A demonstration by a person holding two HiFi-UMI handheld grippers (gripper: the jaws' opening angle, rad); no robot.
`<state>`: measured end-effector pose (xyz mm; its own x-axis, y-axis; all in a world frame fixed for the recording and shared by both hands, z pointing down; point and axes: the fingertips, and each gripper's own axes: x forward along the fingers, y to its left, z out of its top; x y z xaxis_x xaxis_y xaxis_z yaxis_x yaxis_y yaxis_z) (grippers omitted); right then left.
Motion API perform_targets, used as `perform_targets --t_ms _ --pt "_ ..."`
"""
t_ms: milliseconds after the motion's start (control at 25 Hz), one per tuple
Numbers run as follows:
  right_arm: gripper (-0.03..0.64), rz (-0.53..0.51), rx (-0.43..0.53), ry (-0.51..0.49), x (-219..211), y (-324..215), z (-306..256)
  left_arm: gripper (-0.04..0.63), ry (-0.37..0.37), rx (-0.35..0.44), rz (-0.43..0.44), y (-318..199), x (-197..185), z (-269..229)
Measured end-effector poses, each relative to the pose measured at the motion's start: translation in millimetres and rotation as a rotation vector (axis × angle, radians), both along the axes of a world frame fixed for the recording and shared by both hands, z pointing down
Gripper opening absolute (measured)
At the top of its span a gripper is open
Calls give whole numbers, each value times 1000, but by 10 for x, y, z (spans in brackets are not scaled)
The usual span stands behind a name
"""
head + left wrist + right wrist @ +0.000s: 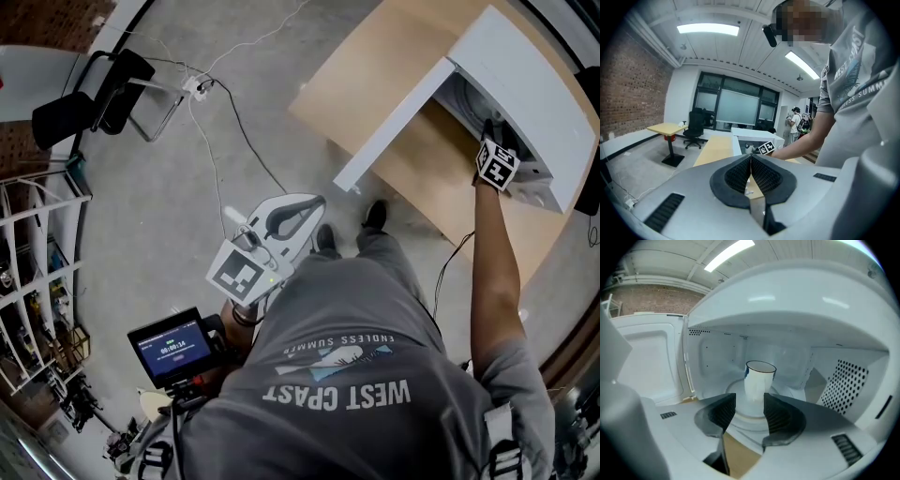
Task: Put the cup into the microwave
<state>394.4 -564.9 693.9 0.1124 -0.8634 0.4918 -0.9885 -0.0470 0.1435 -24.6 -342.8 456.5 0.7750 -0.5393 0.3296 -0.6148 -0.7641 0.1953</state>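
Black ribbed pads [724, 411] of the right gripper [749, 400] stand apart with nothing pressed between them. The white cup [758, 380] shows through the gap just beyond the tips, and neither pad seems to touch it. It stands upright near the middle of the round turntable [790, 392] inside the white microwave [843, 380]. A perforated panel runs along the right wall of the cavity. The microwave door [647, 362] hangs wide open on the left. From above, the person's right arm reaches straight out, and that gripper's marker cube sits at the mouth of the oven. The microwave stands towards the far edge of the wooden tabletop [427, 173], and its door swings out past the tabletop's near edge. The left gripper [751, 158] is held low beside the person's waist over the grey concrete floor [178, 216], well apart from the table. Its pads are pressed flat together and empty. A small lit screen [173, 349] is mounted near the left hand, and a black chair [84, 98] stands further off.
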Motion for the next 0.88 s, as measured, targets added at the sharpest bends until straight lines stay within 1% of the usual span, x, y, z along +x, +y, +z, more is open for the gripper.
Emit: perform_targets --t_ms 120,240,320,440,720,880 --pt "178 19 2 -5 -30 190 38 21 9 15 11 104 -76 55" --pt "178 43 20 -5 -176 535 57 21 23 41 36 324 -303 164" --pt "178 54 29 -2 -318 754 -61 21 34 55 53 442 -480 113" --pt "178 64 43 4 -520 1083 -394 21 52 63 73 617 -687 -107" --pt "178 60 113 -7 -755 1694 -795 21 83 121 144 872 -739 -188" --pt "178 30 162 -55 -995 2035 -1067 21 99 151 181 1034 -783 -246"
